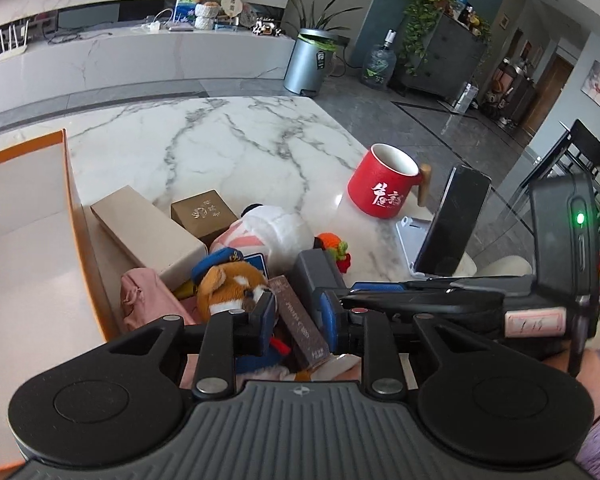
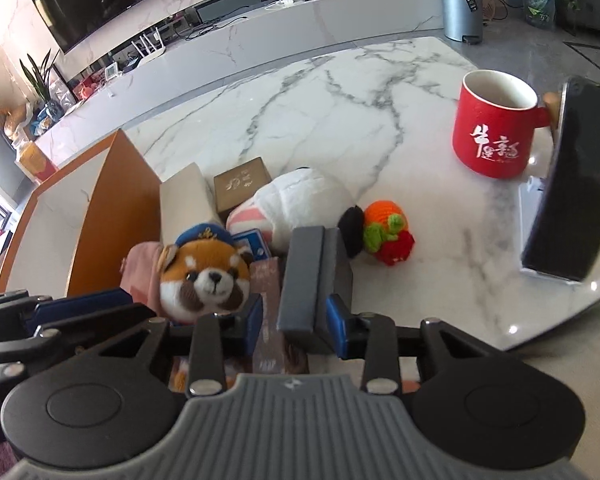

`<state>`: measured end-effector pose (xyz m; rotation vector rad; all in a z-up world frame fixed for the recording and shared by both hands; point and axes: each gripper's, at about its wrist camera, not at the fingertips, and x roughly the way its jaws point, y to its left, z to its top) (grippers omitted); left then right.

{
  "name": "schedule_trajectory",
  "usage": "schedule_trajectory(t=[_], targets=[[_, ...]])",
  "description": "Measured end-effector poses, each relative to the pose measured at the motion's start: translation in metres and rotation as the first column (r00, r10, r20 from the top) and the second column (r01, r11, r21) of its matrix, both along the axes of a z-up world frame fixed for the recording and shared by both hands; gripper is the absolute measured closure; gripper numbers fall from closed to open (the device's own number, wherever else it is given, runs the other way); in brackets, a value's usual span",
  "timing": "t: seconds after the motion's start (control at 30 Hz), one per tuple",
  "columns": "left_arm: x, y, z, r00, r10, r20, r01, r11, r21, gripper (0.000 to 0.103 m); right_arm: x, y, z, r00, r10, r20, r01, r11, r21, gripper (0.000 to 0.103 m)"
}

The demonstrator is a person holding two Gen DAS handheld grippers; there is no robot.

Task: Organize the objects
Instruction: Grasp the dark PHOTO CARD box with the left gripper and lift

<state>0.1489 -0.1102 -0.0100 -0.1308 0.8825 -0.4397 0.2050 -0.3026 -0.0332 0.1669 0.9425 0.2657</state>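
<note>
I have the left gripper (image 1: 296, 313) clenched on one slim brown box (image 1: 301, 322), which sits in the clutter at the near edge of the marble table (image 1: 220, 136), just beside the orange-edged carton (image 1: 28, 272). Its long axis runs away from me along the fingers, far end leaning slightly left. My right gripper (image 2: 296, 318) straddles that same box together with one upright grey box (image 2: 316, 276); both fill the gap, but I cannot tell whether the pads are pressing. Counting the rest: two more boxes, a long beige one (image 1: 148, 228) and a small brown cube (image 1: 204, 212); two plush toys, a red panda head (image 2: 204, 276) and a white one (image 2: 304, 200); one crochet toy (image 2: 388, 232); one red mug (image 2: 492, 136); one phone (image 2: 572, 184) propped upright
</note>
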Motion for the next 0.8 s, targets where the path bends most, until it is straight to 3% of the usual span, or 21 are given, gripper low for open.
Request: schedule_trajectory(t=[0.27, 0.5, 0.8], targets=[[0.013, -0.010, -0.013, 0.997, 0.005, -0.075, -0.007, 1.000, -0.018, 0.074, 0.012, -0.013, -0.018, 0.998, -0.012, -0.055, 0.015, 0.999, 0.050, 0.062], [0.020, -0.031, -0.023, 0.990, 0.012, -0.138, -0.012, 1.000, -0.004, 0.074, -0.004, -0.037, -0.010, 0.998, -0.054, -0.036, 0.054, 0.998, -0.016, 0.063], [0.028, -0.061, -0.045, 0.974, 0.103, -0.201, -0.071, 0.985, 0.159, 0.055, -0.009, -0.068, -0.017, 0.991, -0.100, -0.084, 0.104, 0.994, 0.046, 0.063]])
